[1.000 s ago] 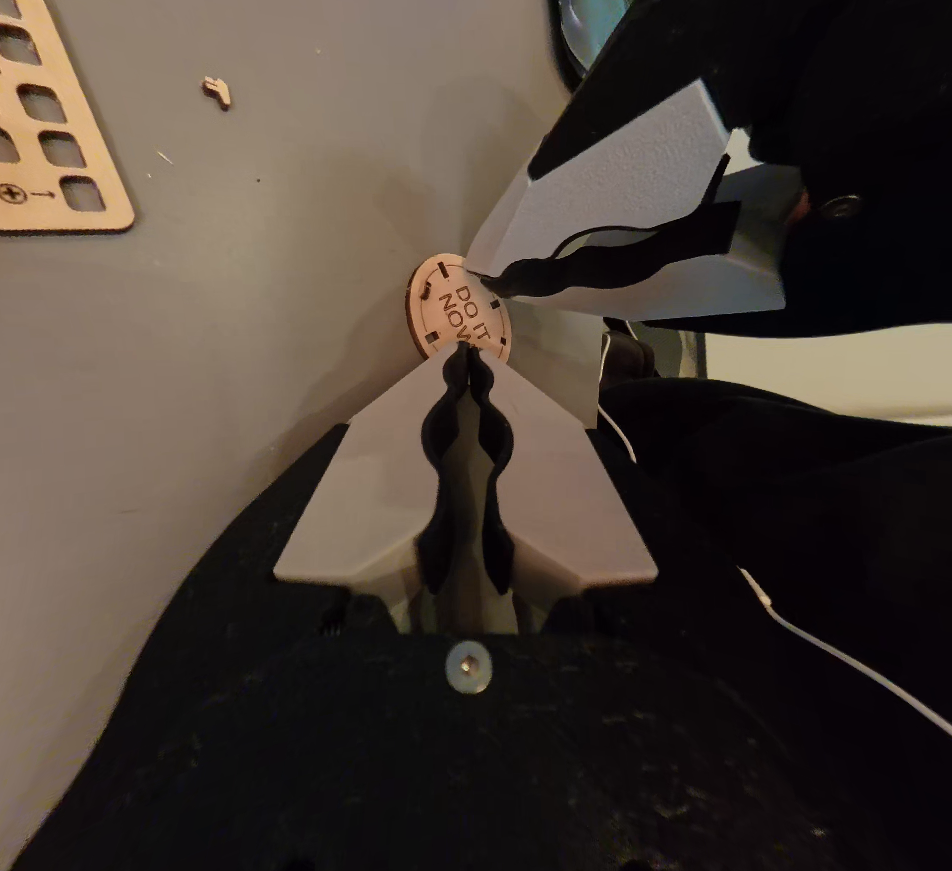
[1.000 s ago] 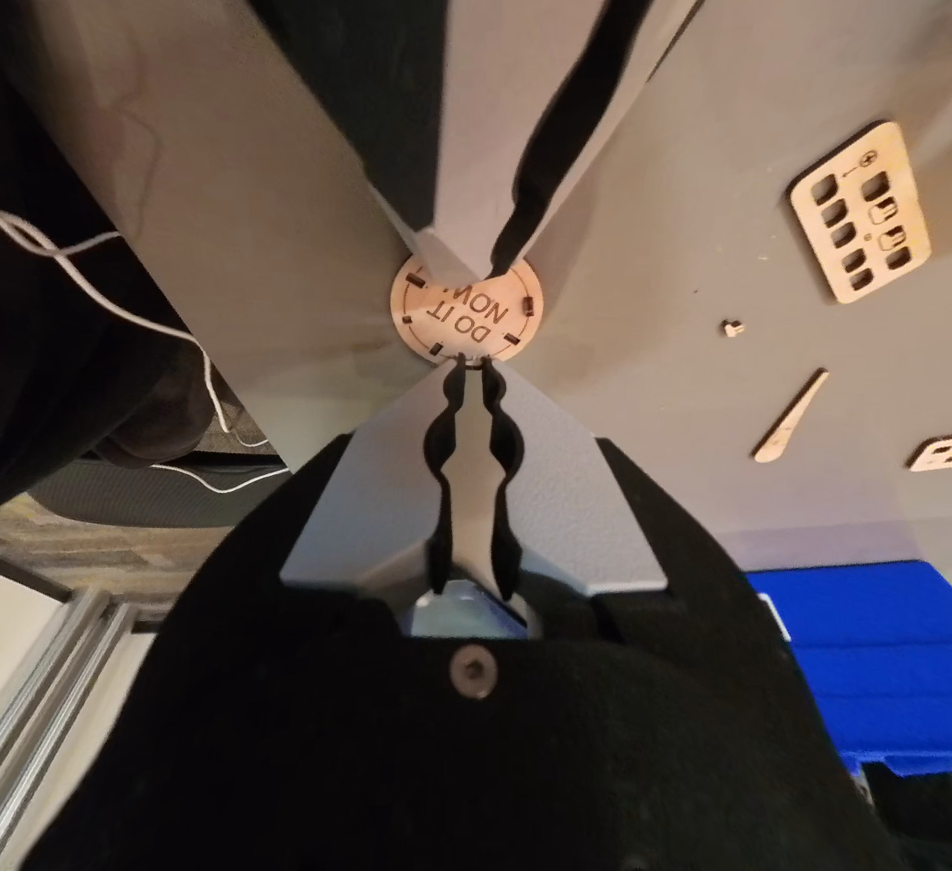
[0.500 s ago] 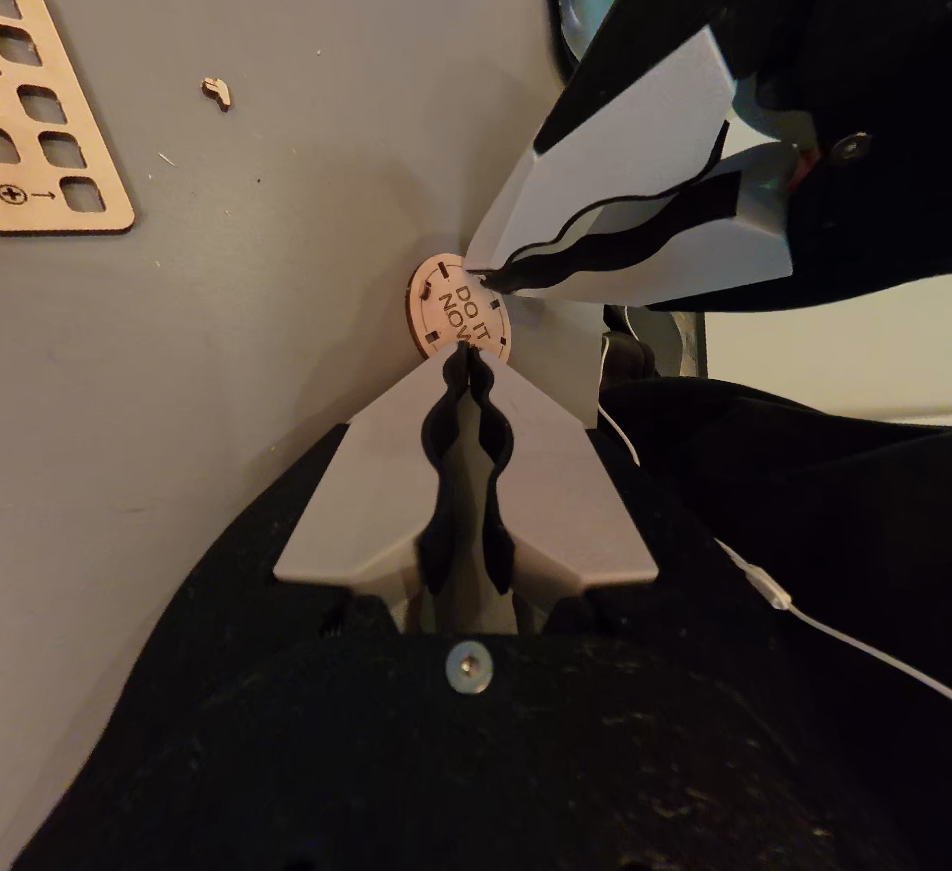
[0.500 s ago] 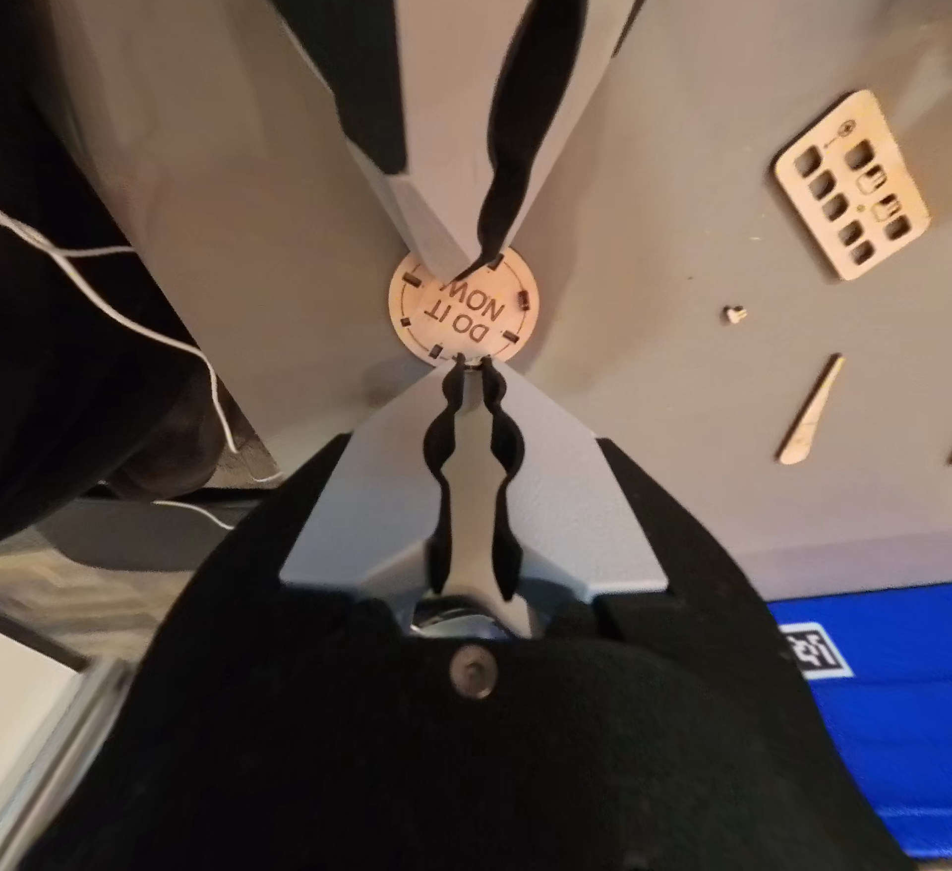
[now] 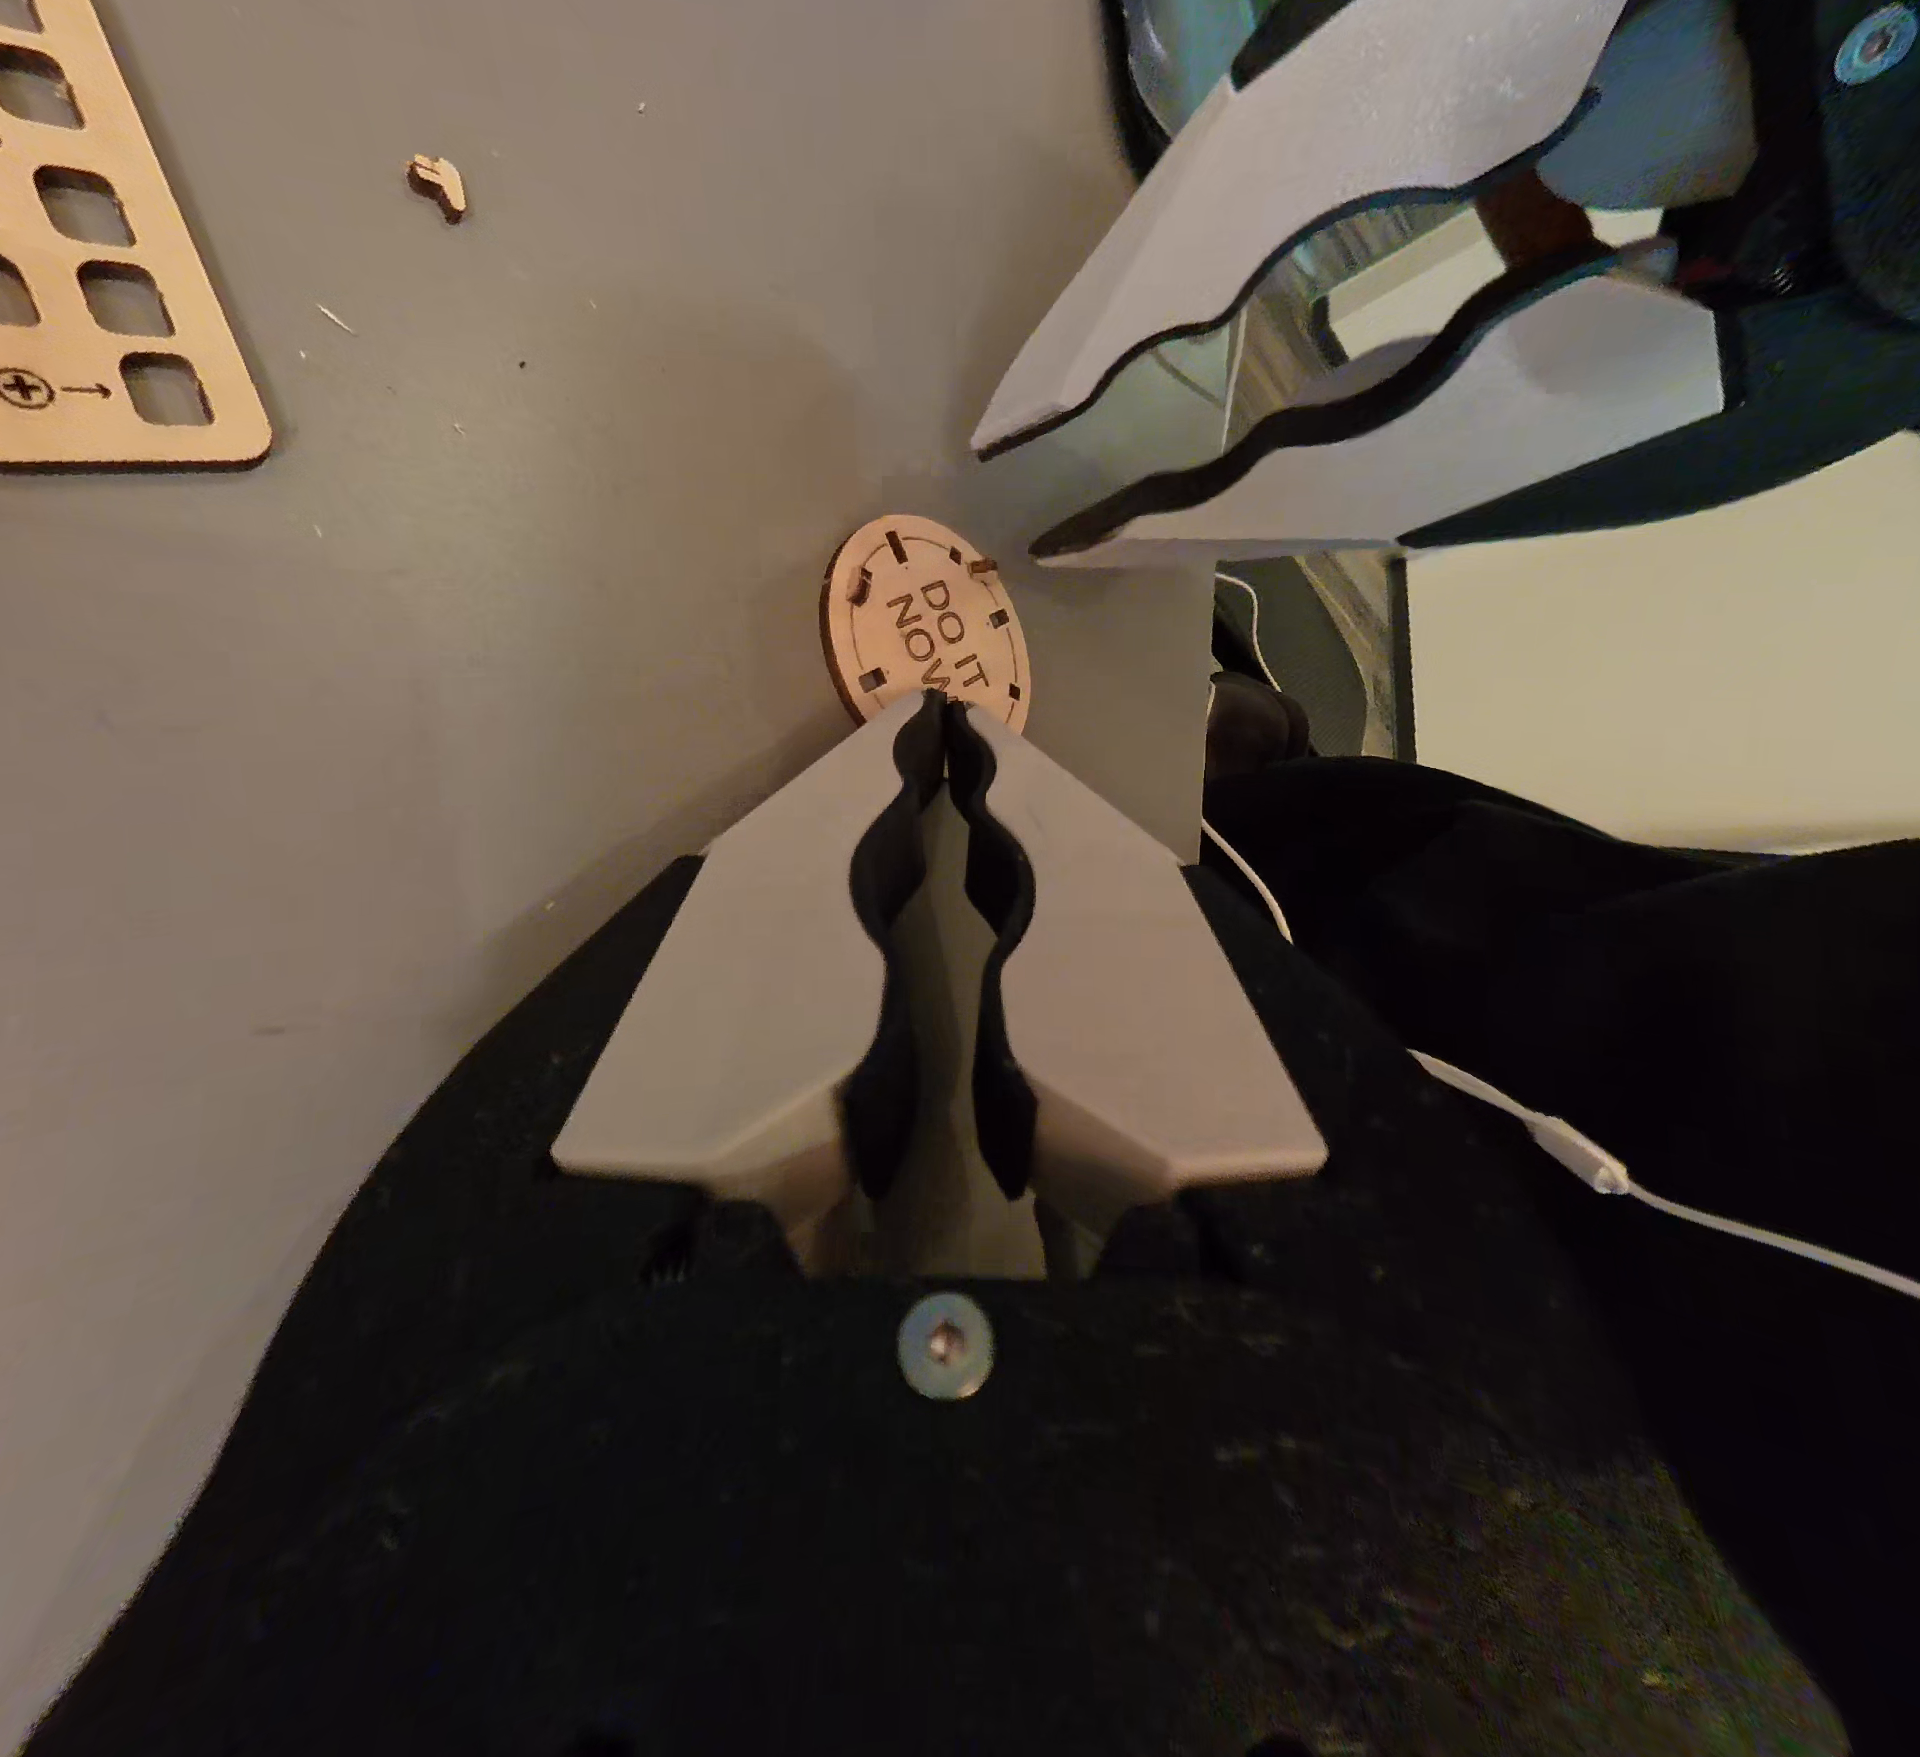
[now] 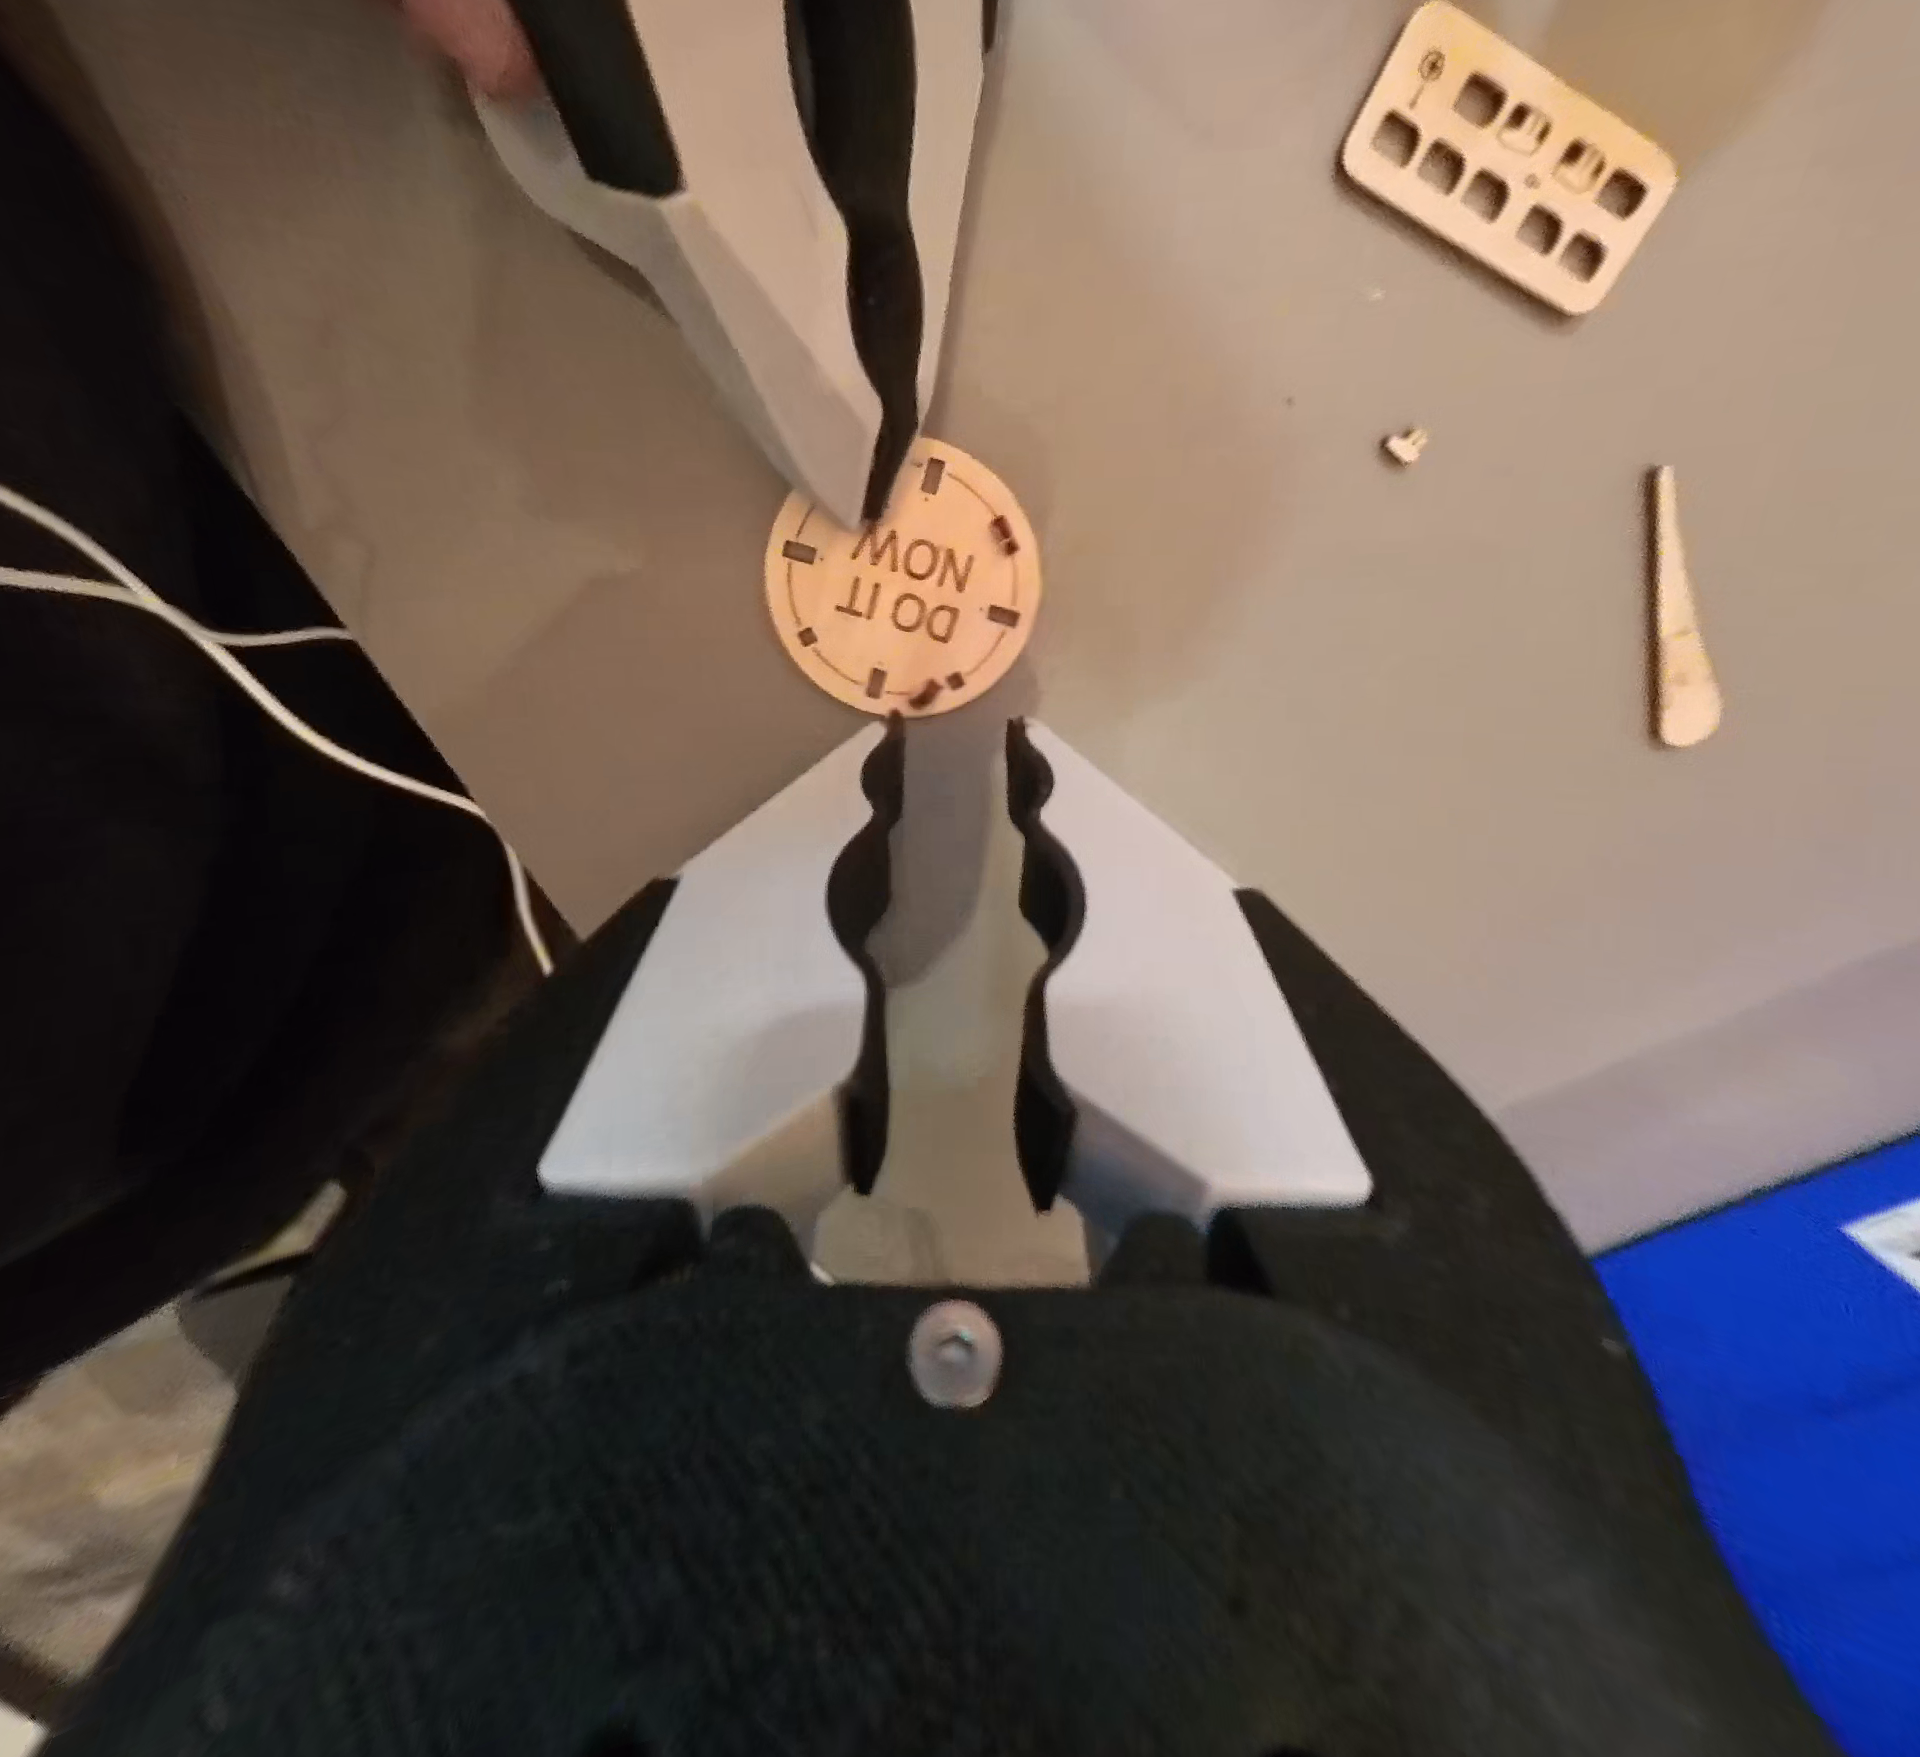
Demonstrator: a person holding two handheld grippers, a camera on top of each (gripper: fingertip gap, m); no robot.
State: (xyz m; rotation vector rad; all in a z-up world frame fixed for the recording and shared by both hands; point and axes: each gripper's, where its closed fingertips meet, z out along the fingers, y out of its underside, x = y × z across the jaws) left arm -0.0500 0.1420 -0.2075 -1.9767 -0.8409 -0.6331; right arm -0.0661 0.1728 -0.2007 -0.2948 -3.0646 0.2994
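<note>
The round wooden disc (image 6: 902,583) lies flat on the grey table (image 5: 520,668). The left gripper (image 5: 943,705), fingers pressed together, pushes down on the disc, likely to keep it steady. The right gripper (image 6: 954,728) is spread just beside the disc, holding nothing.

The round wooden disc (image 6: 902,587) is showing pale tan with dark burnt engraving and small dark slots around its rim. The grippers' fingers (image 5: 1091,959) are looking light grey with black wavy pads (their bodies black). The table (image 5: 520,668) is reading flat grey. The slotted wooden panel (image 6: 1507,172) is pale tan too, and a blue surface (image 6: 1766,1395) is glowing at the near right.
</note>
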